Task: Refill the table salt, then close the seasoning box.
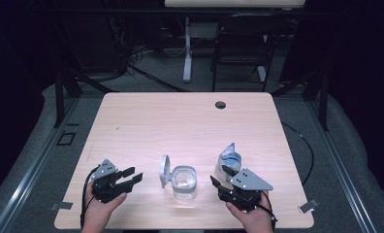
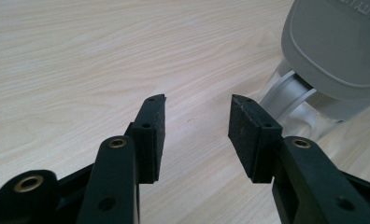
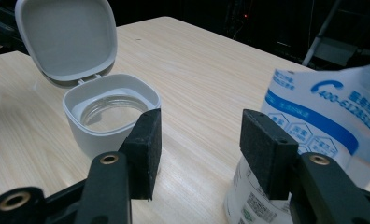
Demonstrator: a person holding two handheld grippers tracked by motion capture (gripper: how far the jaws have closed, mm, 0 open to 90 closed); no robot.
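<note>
A small clear container point(image 1: 185, 184) with a grey rim stands near the table's front edge, its hinged grey lid point(image 1: 165, 171) raised on its left side. In the right gripper view the container point(image 3: 110, 114) looks empty and its lid point(image 3: 66, 37) stands upright. A white and blue printed pouch point(image 1: 228, 160) stands just right of it. My left gripper point(image 1: 134, 174) hovers open to the container's left, pointing at it; the lid point(image 2: 337, 46) lies beyond its open jaws point(image 2: 197, 116). My right gripper point(image 1: 220, 175) is open, low over the table between container and pouch point(image 3: 323, 116), nothing between its pads point(image 3: 199, 140).
The light wooden table point(image 1: 180, 121) has a round cable hole point(image 1: 220, 104) near its far edge. Behind the table stand a dark chair point(image 1: 243, 43) and a white desk leg point(image 1: 186, 53). A cable point(image 1: 309, 150) curves on the floor to the right.
</note>
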